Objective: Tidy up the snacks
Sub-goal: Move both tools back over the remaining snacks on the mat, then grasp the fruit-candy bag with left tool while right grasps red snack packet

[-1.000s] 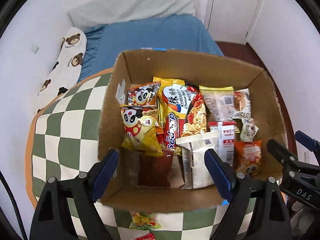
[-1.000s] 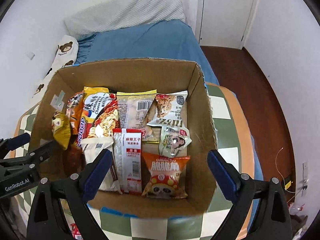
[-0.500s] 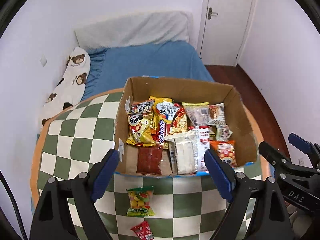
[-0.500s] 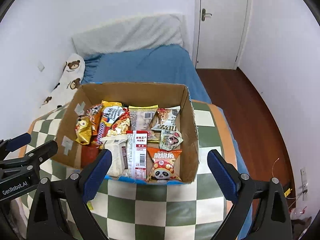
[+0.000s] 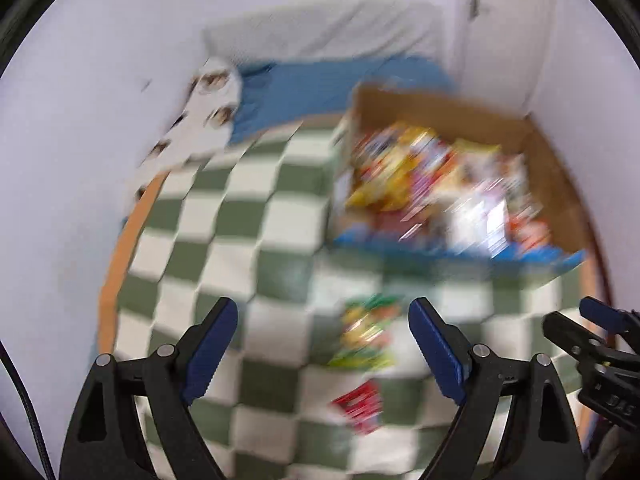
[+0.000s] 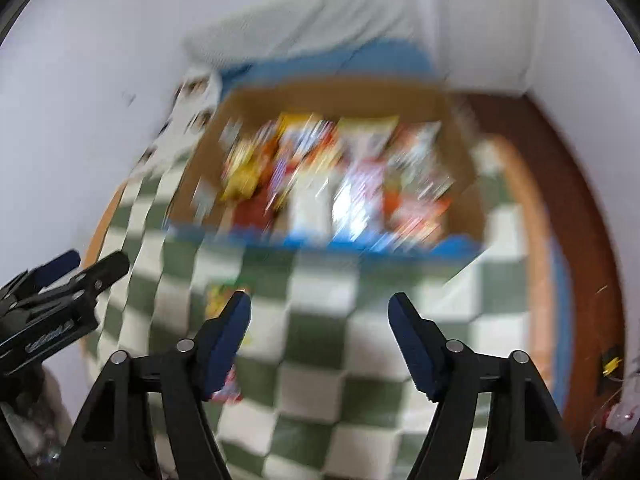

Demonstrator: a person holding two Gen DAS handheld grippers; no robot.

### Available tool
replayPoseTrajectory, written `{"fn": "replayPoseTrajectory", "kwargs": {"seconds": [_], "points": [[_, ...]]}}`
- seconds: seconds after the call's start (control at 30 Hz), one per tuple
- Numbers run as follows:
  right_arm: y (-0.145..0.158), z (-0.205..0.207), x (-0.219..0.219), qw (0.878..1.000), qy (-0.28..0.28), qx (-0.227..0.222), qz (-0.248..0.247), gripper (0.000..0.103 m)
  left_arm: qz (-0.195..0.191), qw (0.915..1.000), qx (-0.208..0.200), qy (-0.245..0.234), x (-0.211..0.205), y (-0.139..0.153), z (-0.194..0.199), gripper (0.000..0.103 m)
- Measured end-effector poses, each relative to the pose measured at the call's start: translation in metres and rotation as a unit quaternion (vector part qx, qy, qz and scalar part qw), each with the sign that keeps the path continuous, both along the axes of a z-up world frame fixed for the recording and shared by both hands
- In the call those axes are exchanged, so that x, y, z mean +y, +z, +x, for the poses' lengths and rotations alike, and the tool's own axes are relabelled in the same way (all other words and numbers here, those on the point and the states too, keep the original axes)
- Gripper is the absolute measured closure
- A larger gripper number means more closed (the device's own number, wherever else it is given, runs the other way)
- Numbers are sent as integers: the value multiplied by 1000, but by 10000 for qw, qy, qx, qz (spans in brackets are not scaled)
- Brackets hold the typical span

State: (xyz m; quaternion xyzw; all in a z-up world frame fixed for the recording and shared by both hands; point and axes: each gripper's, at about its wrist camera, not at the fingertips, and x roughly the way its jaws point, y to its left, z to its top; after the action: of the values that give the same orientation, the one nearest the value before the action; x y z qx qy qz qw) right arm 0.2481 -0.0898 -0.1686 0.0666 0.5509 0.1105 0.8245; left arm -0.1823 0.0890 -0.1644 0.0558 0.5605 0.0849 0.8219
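Observation:
Both views are blurred by motion. A cardboard box (image 5: 552, 168) full of snack packets stands on the green-and-white checkered table (image 5: 248, 208); it also shows in the right wrist view (image 6: 460, 120). A green-yellow snack packet (image 5: 368, 332) and a small red packet (image 5: 360, 404) lie on the table in front of the box. My left gripper (image 5: 323, 344) is open and empty above the table, left of these packets. My right gripper (image 6: 320, 332) is open and empty; the green-yellow packet (image 6: 218, 300) and the red packet (image 6: 230, 390) peek out beside its left finger.
A bed with a blue sheet (image 5: 320, 80) and a bear-print pillow (image 5: 208, 104) lies behind the table. A white door (image 5: 500, 32) and brown floor (image 6: 568, 184) are to the right. The table's orange rim (image 5: 120, 240) curves at the left.
Both grippers have pulled back and swung left from over the box; the box now sits farther off and the loose packets on the table have come into view. Both stay open.

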Motion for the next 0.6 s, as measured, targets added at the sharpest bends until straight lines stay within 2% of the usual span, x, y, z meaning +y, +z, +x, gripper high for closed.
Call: {"fn": "replayPoseTrajectory", "kwargs": {"seconds": [0.1, 0.17, 0.23, 0.37, 0.4, 0.43, 0.5, 0.6], "points": [[-47, -4, 35, 9961, 371, 640, 479, 28, 258, 9985, 364, 302, 31, -30, -17, 16], [-82, -6, 61, 9891, 544, 1151, 743, 28, 435, 9961, 576, 513, 51, -49, -29, 16], [-108, -8, 83, 9824, 658, 1472, 948, 28, 435, 9926, 849, 750, 72, -69, -41, 16], [-162, -11, 128, 9694, 782, 2128, 944, 28, 458, 9870, 1178, 998, 95, -90, -54, 16], [-173, -12, 136, 9670, 825, 2238, 897, 32, 436, 9861, 1233, 1022, 98, -93, -55, 16], [-182, -13, 145, 9646, 913, 2326, 839, 48, 373, 9858, 1285, 1018, 99, -96, -56, 16], [-197, -20, 155, 9628, 1022, 2428, 604, 62, 188, 9868, 1335, 899, 97, -98, -53, 16], [-192, -28, 148, 9695, 1009, 2189, 447, 67, -25, 9881, 1373, 694, 86, -102, -41, 16]]}}
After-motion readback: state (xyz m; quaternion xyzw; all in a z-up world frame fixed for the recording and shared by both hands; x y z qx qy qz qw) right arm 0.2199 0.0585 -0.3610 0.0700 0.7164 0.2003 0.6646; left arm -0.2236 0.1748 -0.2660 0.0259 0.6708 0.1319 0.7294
